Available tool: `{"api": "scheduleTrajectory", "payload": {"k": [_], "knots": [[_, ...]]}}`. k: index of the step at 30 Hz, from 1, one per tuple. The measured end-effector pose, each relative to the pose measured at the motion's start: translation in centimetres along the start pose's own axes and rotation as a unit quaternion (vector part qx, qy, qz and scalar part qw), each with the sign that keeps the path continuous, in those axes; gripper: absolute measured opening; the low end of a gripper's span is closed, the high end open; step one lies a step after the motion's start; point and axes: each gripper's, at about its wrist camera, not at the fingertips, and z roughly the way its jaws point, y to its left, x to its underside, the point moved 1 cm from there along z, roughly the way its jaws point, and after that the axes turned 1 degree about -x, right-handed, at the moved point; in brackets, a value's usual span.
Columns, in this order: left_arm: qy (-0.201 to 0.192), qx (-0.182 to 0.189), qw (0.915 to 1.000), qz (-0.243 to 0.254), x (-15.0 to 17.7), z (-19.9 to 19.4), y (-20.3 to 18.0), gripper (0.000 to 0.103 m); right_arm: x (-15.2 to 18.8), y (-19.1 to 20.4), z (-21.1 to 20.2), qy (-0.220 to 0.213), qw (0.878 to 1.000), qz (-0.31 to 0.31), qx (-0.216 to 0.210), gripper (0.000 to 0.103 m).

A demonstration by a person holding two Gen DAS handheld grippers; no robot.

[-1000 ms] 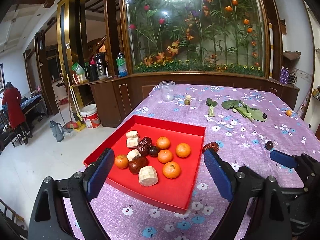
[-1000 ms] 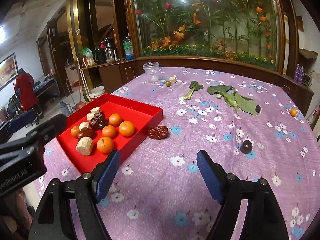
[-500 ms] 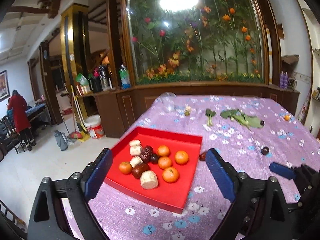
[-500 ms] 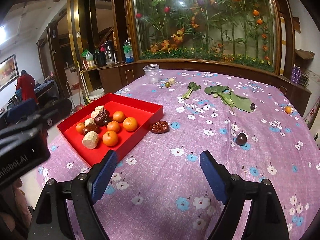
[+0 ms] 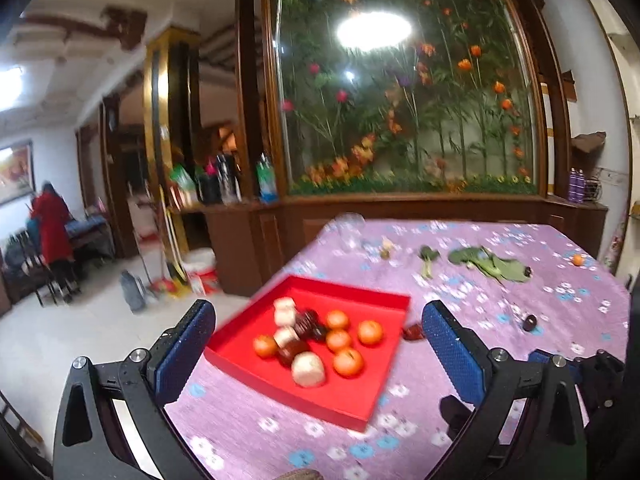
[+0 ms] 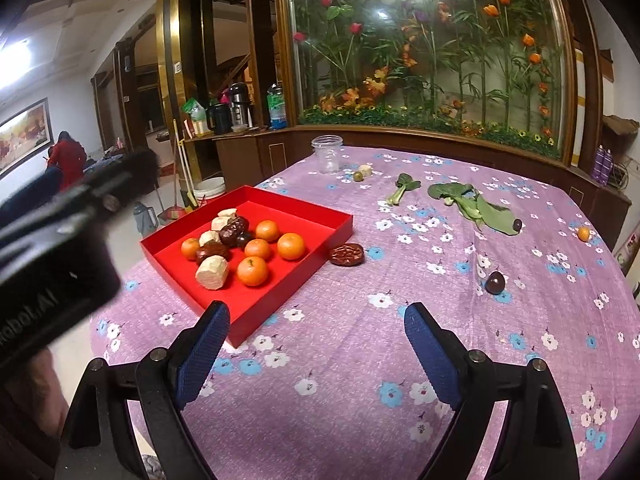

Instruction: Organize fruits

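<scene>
A red tray [image 6: 320,216] [image 5: 384,300] on the purple flowered cloth holds several oranges [image 6: 291,246], dark dates and pale cut chunks [image 6: 212,272]. One brown date [image 6: 346,255] lies just right of the tray, and a dark plum [image 6: 495,282] lies further right. A small orange [image 6: 583,233] sits near the far right edge. My left gripper [image 5: 320,344] hovers in front of the tray, its jaws opening with nothing between them. My right gripper [image 6: 317,338] hangs over bare cloth, its jaws opening and empty.
A clear jar [image 6: 327,154], a green fruit [image 6: 357,176] with a pale chunk, and leafy greens [image 6: 476,204] lie at the table's far side. A wooden cabinet with a flower display stands behind. A person in red [image 6: 68,156] is far left.
Both grippers have drawn back from the tray and lifted a little, so the table looks smaller. Their jaws have spread wider. The fruits have not moved.
</scene>
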Motion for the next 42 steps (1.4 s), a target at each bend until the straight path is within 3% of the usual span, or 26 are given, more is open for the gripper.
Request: {"api": "scheduleTrajectory", "payload": {"k": [5, 8, 28, 42], "knots": [[0.052, 0.026, 0.9977, -0.033, 0.4, 1.6, 0.9, 0.103, 0.3, 0.2, 0.2, 0.005, 1.000, -0.001, -0.006, 0.092], [0.066, 0.021, 0.9965, -0.045, 0.8, 2.3, 1.2, 0.103, 0.5, 0.4, 0.5, 0.010, 1.000, -0.003, -0.010, 0.093], [0.116, -0.005, 0.9925, -0.038, 3.2, 6.6, 1.8, 0.103, 1.4, 1.4, 4.5, 0.055, 0.998, -0.014, -0.015, 0.093], [0.129, -0.014, 0.9909, -0.034, 3.7, 8.7, 2.4, 0.103, -0.8, 1.5, 7.6, 0.067, 0.997, -0.038, 0.009, 0.093]]}}
